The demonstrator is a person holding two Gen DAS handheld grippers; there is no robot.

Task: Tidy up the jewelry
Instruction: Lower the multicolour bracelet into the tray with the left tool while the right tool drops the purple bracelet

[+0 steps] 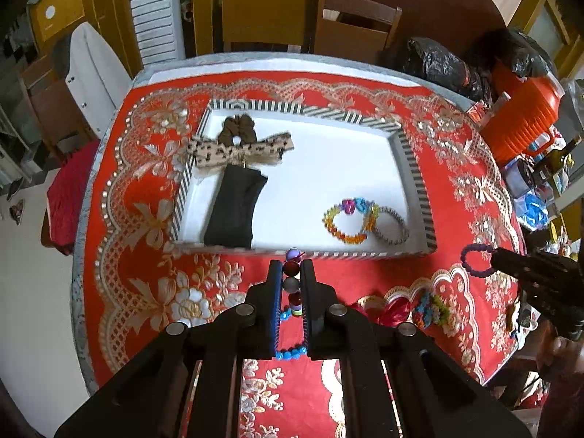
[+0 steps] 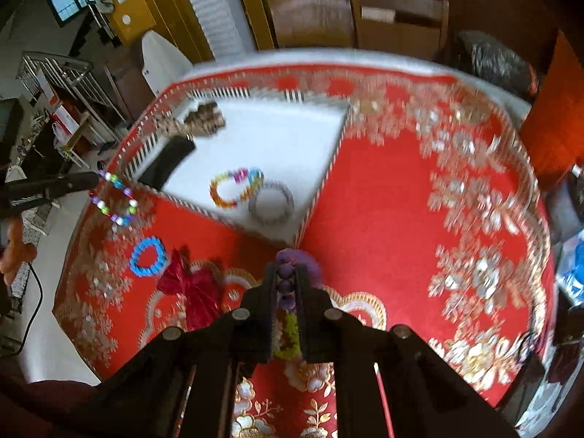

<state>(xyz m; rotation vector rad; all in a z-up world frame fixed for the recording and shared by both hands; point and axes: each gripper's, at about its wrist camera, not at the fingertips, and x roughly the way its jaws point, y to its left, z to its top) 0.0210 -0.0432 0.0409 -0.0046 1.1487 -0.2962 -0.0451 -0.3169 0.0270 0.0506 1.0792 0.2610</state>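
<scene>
A striped-rim white tray [image 1: 412,168] sits on the red tablecloth; it also shows in the right wrist view [image 2: 321,186]. In it lie a multicolour bead bracelet [image 1: 348,221], a silver bracelet [image 1: 392,228], a black pouch [image 1: 233,211] and a leopard-print bow [image 1: 239,149]. My left gripper [image 1: 292,266] is shut on a bracelet of large coloured beads [image 1: 292,268], just before the tray's near rim; that bracelet hangs at the left in the right wrist view [image 2: 115,197]. My right gripper [image 2: 286,272] is shut on a purple bead bracelet [image 2: 299,261], seen at the right in the left wrist view [image 1: 474,261].
On the cloth lie a blue bead bracelet [image 2: 148,257], a red bow [image 2: 195,286] and a colourful crocheted piece [image 1: 434,308]. An orange container [image 1: 525,116], black bags [image 1: 441,62] and bottles crowd the table's right edge. Wooden chairs [image 1: 350,18] stand behind the table.
</scene>
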